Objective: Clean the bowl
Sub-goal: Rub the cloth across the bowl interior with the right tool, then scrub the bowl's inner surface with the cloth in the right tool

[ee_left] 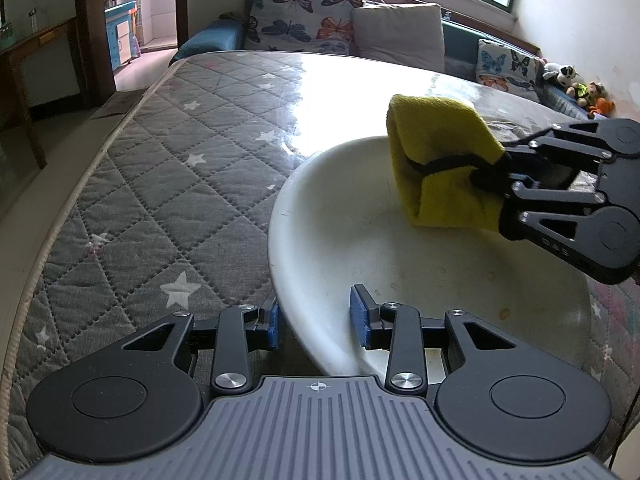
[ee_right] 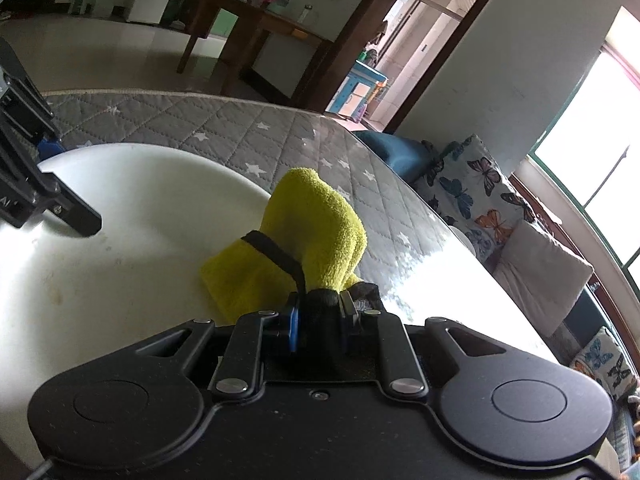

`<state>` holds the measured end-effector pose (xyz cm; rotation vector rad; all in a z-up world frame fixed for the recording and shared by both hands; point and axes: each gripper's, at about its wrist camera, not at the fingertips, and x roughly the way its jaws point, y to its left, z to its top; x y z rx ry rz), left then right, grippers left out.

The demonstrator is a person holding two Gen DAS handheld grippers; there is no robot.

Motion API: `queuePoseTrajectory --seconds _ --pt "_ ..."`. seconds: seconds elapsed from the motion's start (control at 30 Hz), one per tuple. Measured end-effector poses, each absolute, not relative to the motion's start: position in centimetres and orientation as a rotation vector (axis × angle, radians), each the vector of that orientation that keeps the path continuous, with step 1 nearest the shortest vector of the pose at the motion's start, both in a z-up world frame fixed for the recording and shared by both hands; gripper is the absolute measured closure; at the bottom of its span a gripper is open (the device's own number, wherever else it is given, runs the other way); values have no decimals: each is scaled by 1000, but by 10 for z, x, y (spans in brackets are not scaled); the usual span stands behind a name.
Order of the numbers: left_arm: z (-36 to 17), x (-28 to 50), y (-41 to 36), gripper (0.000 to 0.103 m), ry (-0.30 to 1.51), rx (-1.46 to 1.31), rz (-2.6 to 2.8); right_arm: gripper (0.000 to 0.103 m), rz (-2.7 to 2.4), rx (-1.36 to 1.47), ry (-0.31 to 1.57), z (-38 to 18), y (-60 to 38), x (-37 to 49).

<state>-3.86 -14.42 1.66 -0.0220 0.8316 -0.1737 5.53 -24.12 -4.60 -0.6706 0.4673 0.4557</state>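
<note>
White bowl (ee_left: 360, 240) sits on a table covered with a grey quilted, star-patterned cloth (ee_left: 160, 168) under a glossy clear sheet. Inside of bowl shows faint marks and one small brownish spot near the base.

Left gripper (ee_left: 318, 320): fingers apart, straddling the near rim of the bowl, one blue pad (ee_left: 273, 325) outside the wall, the other inside. Pads look close to the rim; contact cannot be confirmed from the left wrist view.

Right gripper (ee_right: 318, 312): fingers clamped on the dark handle end of a yellow cloth pad (ee_right: 304, 236) (folded terry fabric, bound with a black band). The pad reaches over the far part of the bowl and hangs down into it; whether it presses on the inner wall cannot be told.

Background: sofa with butterfly-print cushions (ee_left: 304, 16) beyond the table, soft toys (ee_left: 576, 88) at its right end, window above, open doorway on the left.
</note>
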Motion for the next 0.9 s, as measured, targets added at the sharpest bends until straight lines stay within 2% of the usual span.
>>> queuePoseTrajectory --seconds 0.9 --pt "18 -43 -144 67 837 -36 -167 83 493 -725 522 -52 -244 21"
